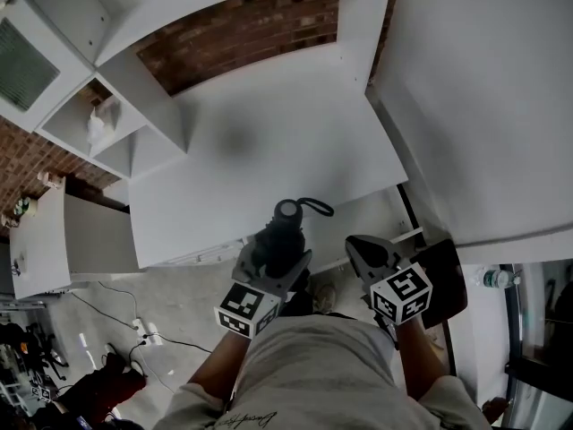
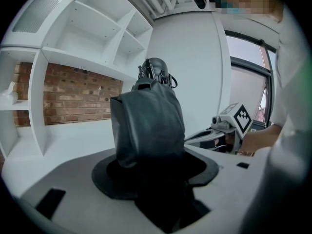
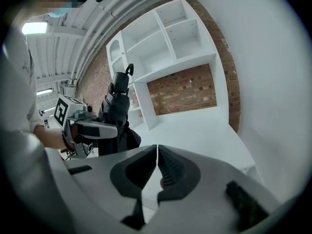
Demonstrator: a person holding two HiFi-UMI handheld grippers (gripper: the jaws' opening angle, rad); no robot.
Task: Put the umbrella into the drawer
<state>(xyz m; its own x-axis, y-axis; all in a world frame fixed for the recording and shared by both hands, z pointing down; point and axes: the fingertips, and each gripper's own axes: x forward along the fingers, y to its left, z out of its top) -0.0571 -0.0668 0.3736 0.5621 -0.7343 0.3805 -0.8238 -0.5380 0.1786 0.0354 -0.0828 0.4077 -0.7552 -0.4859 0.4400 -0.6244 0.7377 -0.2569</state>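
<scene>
A folded black umbrella [image 1: 283,236] stands nearly upright in my left gripper [image 1: 279,251], which is shut on its cloth body. Its round handle end [image 1: 287,210] and wrist strap [image 1: 317,206] reach over the front edge of the white desk [image 1: 269,141]. In the left gripper view the umbrella [image 2: 146,126] fills the space between the jaws of the left gripper [image 2: 153,165]. My right gripper [image 1: 360,247] hangs just right of it, shut with nothing in it, and its ribbed pads meet in the right gripper view [image 3: 157,156]. A white front panel [image 1: 380,215] shows below the desk edge.
A white shelf unit [image 1: 116,124] stands at the desk's left against a brick wall [image 1: 242,34]. A tall white panel [image 1: 483,106] bounds the right side. A dark seat [image 1: 448,276] is beside my right gripper. Cables [image 1: 134,330] lie on the floor.
</scene>
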